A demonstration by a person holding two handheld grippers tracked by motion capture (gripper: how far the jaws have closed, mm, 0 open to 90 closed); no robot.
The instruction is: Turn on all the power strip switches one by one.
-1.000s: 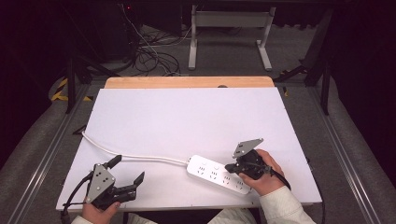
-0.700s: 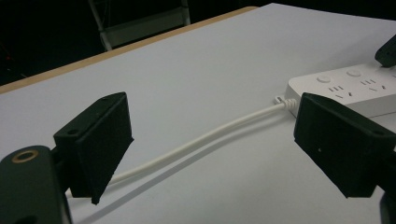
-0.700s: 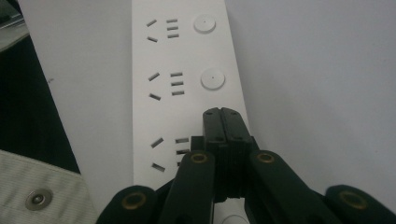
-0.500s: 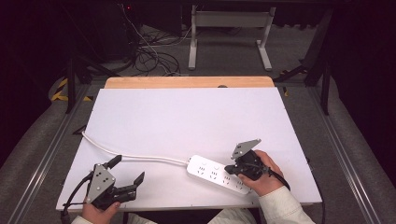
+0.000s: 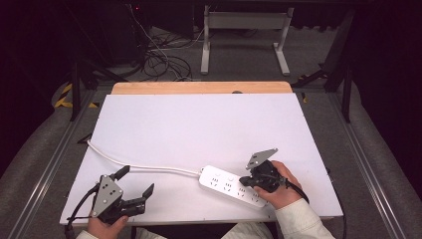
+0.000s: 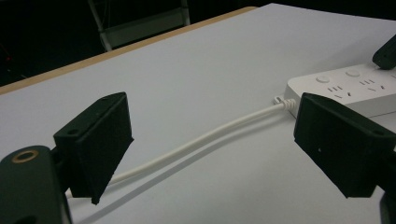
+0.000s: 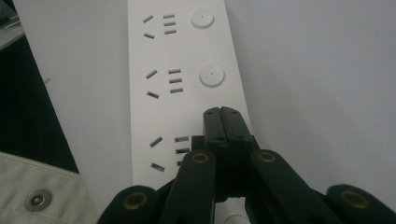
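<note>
This looks like a lab or test workshop. A white work board point(image 5: 199, 129) lies on a wooden table point(image 5: 199, 88) set between metal rails point(image 5: 45, 174) over grey floor. At the far side, a tangle of black cables point(image 5: 159, 62) lies on the floor beside a white metal desk frame point(image 5: 244, 35). Yellow-black hazard tape point(image 5: 64, 95) marks the far left.

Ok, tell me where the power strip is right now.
In the high view the power strip lies near the front edge of the white table, right of centre, under the shut right gripper; its white cord trails left toward the open left gripper.
</note>
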